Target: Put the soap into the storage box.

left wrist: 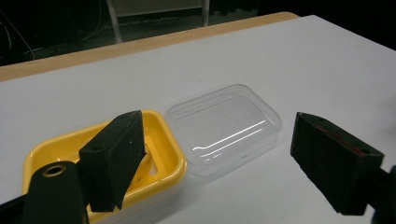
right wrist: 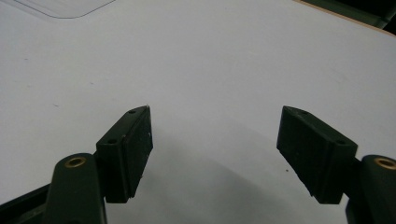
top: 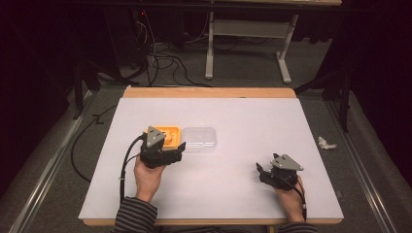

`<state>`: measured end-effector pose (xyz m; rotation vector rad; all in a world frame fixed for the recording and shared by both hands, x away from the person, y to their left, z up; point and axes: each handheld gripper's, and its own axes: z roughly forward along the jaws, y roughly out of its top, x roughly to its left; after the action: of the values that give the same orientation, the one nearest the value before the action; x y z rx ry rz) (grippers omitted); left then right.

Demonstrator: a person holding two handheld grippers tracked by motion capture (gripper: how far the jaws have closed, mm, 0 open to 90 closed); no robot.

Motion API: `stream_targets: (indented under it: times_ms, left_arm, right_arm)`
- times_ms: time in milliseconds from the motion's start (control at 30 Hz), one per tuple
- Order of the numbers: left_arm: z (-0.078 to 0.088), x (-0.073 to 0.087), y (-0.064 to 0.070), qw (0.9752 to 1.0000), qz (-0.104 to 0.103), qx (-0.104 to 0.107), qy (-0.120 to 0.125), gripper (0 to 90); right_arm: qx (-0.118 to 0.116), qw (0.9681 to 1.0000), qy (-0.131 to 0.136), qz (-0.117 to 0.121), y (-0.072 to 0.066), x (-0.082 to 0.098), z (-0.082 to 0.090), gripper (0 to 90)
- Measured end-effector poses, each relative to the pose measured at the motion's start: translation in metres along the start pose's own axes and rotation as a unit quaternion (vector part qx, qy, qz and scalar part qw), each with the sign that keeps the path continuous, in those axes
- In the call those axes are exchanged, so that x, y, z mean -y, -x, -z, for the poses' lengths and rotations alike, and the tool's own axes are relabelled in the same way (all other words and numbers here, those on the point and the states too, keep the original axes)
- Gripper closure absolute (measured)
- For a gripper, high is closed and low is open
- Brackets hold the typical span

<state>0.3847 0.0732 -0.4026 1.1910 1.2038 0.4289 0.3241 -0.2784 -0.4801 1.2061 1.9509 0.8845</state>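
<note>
A yellow box [top: 169,134] [left wrist: 163,140] lies on the white table, and its clear plastic lid [top: 199,139] [left wrist: 226,128] rests flat on the table just to its right, touching it. My left gripper [top: 176,150] [left wrist: 219,154] hovers open right in front of the two, its left jaw over the yellow box's near corner. Far to the right, near the front edge, my right gripper [top: 259,171] [right wrist: 215,144] is open over bare table with nothing between its jaws. A corner of the clear lid [right wrist: 65,7] shows at the top left of the right gripper view.
The white table [top: 243,116] has a wooden strip along its far edge [top: 209,92]. A crumpled white scrap [top: 326,142] lies on the floor off the table's right side. Cables and a desk frame stand on the floor beyond.
</note>
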Motion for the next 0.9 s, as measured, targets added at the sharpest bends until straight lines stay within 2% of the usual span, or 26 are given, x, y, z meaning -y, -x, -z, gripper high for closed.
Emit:
stream_targets:
  times_ms: [200, 467, 633, 700, 767, 900]
  left_arm:
    - [0.005, 0.003, 0.008, 0.9999, -0.005, 0.01, -0.002, 18.7]
    - [0.01, 0.006, 0.014, 0.9998, 0.003, 0.017, -0.002, 18.7]
    - [0.016, 0.009, 0.017, 0.9998, -0.007, 0.016, -0.001, 18.6]
    - [0.018, 0.008, 0.02, 0.9997, 0.002, 0.022, -0.001, 18.7]
    - [0.021, 0.008, 0.022, 0.9997, -0.002, 0.025, -0.002, 18.8]
    - [0.024, 0.007, 0.026, 0.9996, 0.007, 0.027, -0.002, 18.7]
  right_arm:
    - [0.0, 1.0, 0.0, 0.0, 0.0, 0.0, 0.0, 27.3]
    - [0.001, 1.0, 0.0, 0.002, 0.0, 0.0, 0.0, 27.3]
    - [0.001, 1.0, 0.0, 0.001, 0.0, 0.0, 0.0, 27.3]
    - [0.001, 1.0, 0.0, 0.0, 0.0, 0.0, 0.0, 27.3]
    - [0.001, 1.0, 0.0, 0.0, 0.0, 0.0, 0.0, 27.3]
    - [0.001, 1.0, 0.0, -0.003, 0.0, 0.0, -0.001, 27.3]
